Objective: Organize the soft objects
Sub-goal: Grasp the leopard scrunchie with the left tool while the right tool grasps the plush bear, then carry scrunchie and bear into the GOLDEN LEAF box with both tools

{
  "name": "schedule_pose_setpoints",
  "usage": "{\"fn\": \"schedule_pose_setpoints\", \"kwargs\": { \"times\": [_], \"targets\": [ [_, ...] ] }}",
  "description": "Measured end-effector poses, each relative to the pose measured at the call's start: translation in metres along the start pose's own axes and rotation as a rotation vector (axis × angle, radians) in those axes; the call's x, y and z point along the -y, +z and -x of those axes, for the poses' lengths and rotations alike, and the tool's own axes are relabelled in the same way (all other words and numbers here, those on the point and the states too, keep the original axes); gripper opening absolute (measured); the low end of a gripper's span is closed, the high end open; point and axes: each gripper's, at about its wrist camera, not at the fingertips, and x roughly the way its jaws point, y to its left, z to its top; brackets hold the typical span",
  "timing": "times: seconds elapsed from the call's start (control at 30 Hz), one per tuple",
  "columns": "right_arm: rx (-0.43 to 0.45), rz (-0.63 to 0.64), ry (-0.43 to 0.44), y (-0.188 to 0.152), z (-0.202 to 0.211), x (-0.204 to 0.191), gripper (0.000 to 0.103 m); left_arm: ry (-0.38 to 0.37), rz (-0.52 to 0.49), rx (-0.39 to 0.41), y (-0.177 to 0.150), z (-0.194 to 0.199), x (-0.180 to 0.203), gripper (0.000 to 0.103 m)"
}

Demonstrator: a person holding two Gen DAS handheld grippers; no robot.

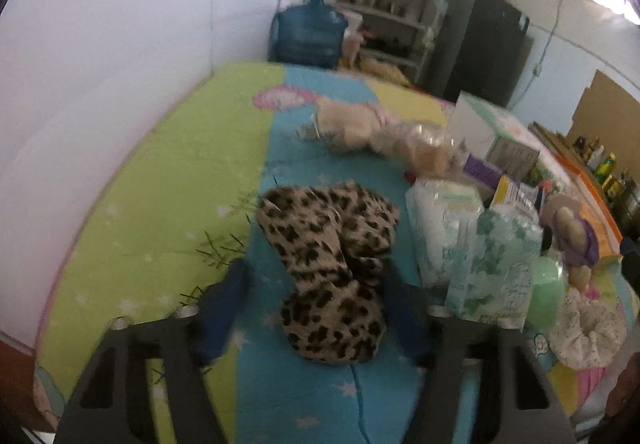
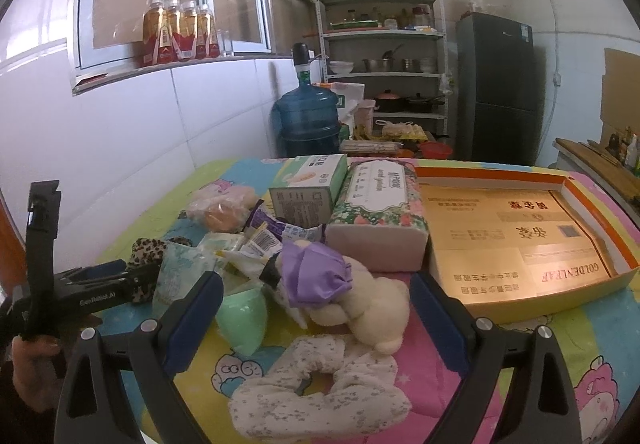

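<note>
Barely begun, by the look of it. Leftmost, the left gripper (image 1: 316, 308) stands spread around a leopard-print cloth (image 1: 328, 264) on the quilt (image 1: 160, 204), not yet pinching. The right gripper (image 2: 316, 320), also spread, hovers over a cream plush toy (image 2: 372, 308) and floral scrunchie (image 2: 320, 396). Rightmost, the orange-rimmed box (image 2: 600, 276) holds nothing soft yet.

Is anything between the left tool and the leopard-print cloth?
Nothing visible. The leopard-print cloth lies directly between the open fingers of the left tool; the tissue pack sits off to its right, outside the gap.
</note>
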Motion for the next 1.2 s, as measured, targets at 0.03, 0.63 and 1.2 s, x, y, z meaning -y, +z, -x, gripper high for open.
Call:
{"fn": "schedule_pose_setpoints", "kwargs": {
  "times": [0.03,0.63,1.2],
  "targets": [
    [-0.002,-0.001,-0.004,0.000,0.000,0.002,0.095,-0.004,-0.016,0.005,0.001,-0.001,0.003,0.047],
    [-0.221,0.282,0.086,0.009,-0.050,0.021,0.069,-0.046,-0.003,0.113,0.004,0.035,0.017,0.015],
    [-0.138,0.206,0.192,0.023,-0.031,0.038,0.041,-0.128,-0.103,0.212,0.021,0.081,0.062,0.015]
  ]
}}
